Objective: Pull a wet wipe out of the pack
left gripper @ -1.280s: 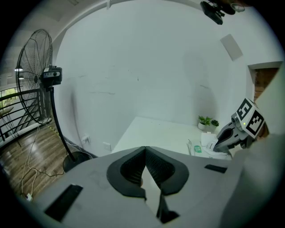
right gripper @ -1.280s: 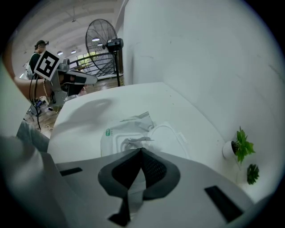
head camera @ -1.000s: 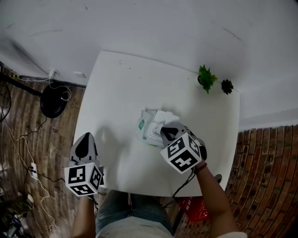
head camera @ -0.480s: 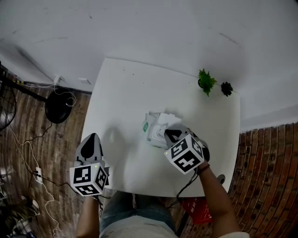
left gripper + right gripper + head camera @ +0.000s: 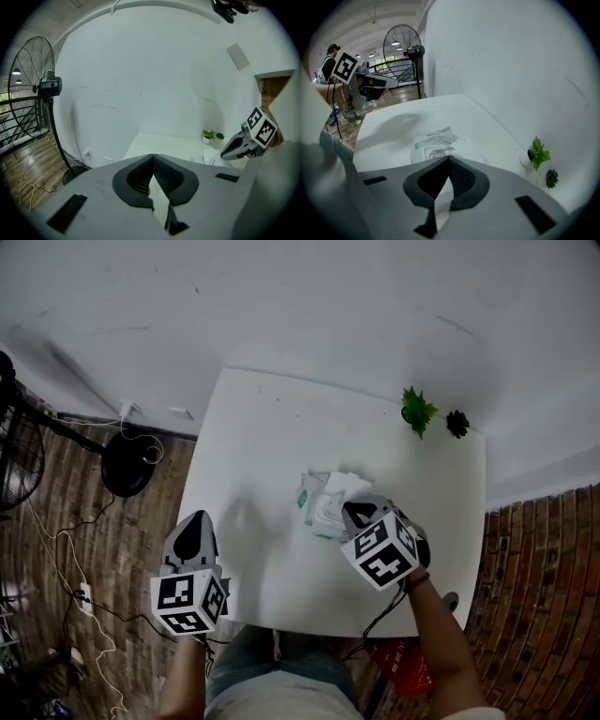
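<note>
Right gripper view: right gripper (image 5: 449, 158) fingers closed on the wipe (image 5: 465, 146), which rises from the pack (image 5: 425, 143) mid-counter (image 5: 389, 129); the contact is largely hidden. Left gripper (image 5: 153, 155) fingers closed, empty, near the counter's edge.

No words or numbers can be read. The wet wipe pack (image 5: 317, 507) bears a small green label (image 5: 303, 500) at its 9 o'clock edge, the print too small to make out. The left marker cube (image 5: 187, 603) and the right marker cube (image 5: 382, 556) show only black-and-white square patterns.

white table (image 5: 272, 427) against white wall (image 5: 281, 296), brown floor (image 5: 534, 568), standing fan (image 5: 30, 89).
</note>
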The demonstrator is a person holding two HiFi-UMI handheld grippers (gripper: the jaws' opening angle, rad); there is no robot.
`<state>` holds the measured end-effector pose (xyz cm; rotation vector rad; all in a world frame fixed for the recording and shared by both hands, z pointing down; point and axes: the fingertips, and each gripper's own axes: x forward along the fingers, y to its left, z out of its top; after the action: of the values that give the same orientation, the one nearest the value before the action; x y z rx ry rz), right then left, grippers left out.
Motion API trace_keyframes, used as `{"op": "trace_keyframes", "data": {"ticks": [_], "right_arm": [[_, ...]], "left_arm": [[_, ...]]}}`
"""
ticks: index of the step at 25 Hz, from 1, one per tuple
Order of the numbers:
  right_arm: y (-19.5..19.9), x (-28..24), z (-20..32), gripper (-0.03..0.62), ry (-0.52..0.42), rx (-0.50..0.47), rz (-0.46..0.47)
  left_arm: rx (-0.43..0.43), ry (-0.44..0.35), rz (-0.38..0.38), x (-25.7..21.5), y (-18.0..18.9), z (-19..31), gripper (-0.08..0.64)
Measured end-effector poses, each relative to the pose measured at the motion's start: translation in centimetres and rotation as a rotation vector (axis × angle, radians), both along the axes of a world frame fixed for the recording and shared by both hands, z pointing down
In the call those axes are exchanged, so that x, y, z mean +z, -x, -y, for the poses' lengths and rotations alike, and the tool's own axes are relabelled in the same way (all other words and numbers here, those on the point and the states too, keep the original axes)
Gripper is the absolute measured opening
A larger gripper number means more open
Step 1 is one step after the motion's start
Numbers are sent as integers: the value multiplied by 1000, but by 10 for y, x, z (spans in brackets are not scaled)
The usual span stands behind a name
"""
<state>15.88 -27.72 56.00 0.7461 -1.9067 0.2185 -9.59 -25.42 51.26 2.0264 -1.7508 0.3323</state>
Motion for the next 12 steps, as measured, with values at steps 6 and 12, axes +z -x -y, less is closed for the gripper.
{"op": "trace_keyframes", "data": {"ticks": [6,12], "right_arm": [[-2,-13,3,2,-25,18,1],[-3,-23,6,2,-43,31,-5]], "left_arm": [[4,-14,-4,-8,2,0,0],[5,-27,-11,-14,3,1,0]]}}
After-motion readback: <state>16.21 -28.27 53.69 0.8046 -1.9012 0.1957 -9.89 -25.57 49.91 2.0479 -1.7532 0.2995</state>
